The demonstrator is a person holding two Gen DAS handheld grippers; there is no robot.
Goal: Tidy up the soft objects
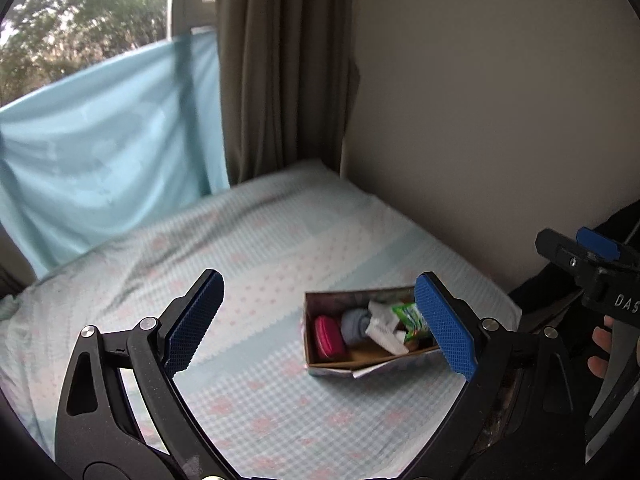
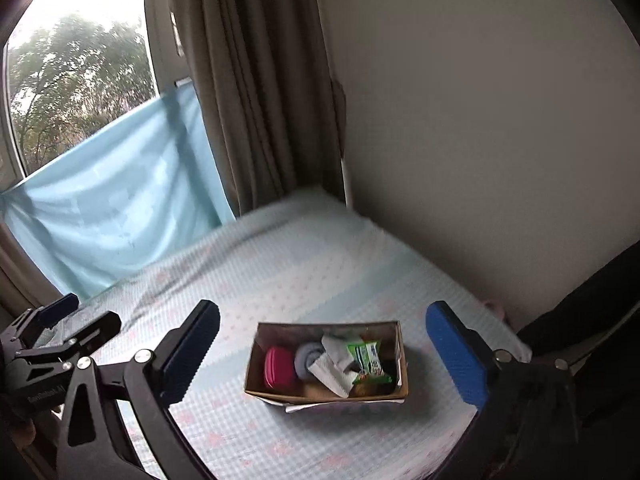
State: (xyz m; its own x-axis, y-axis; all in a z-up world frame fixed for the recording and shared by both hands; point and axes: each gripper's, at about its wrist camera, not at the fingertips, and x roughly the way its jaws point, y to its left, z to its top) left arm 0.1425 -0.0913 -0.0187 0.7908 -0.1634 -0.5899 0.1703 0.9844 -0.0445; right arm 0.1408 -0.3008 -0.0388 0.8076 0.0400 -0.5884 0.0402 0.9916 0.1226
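Observation:
An open cardboard box (image 1: 329, 365) sits on the bed, holding a pink case (image 1: 329, 338), a rolled grey-blue cloth (image 1: 355, 325), a white tissue pack (image 1: 384, 326) and a green packet (image 1: 410, 316). My left gripper (image 1: 320, 322) hovers above the bed, open and empty, its right finger (image 1: 444, 324) overlapping the box's right end in the picture. My right gripper (image 2: 324, 356) is also open and empty, raised above the box (image 2: 320, 397), which shows between its fingers. The pink case (image 2: 279, 367), cloth (image 2: 306, 358), tissue pack (image 2: 332, 368) and green packet (image 2: 368, 358) lie inside.
The bed (image 2: 280, 264) has a pale blue checked sheet with pink marks. A beige wall (image 2: 480, 140) runs along its right side. A brown curtain (image 2: 256, 100), a light blue cloth (image 2: 120, 208) and a window (image 2: 80, 80) stand behind it. A hand (image 1: 600, 344) holds the right gripper's handle.

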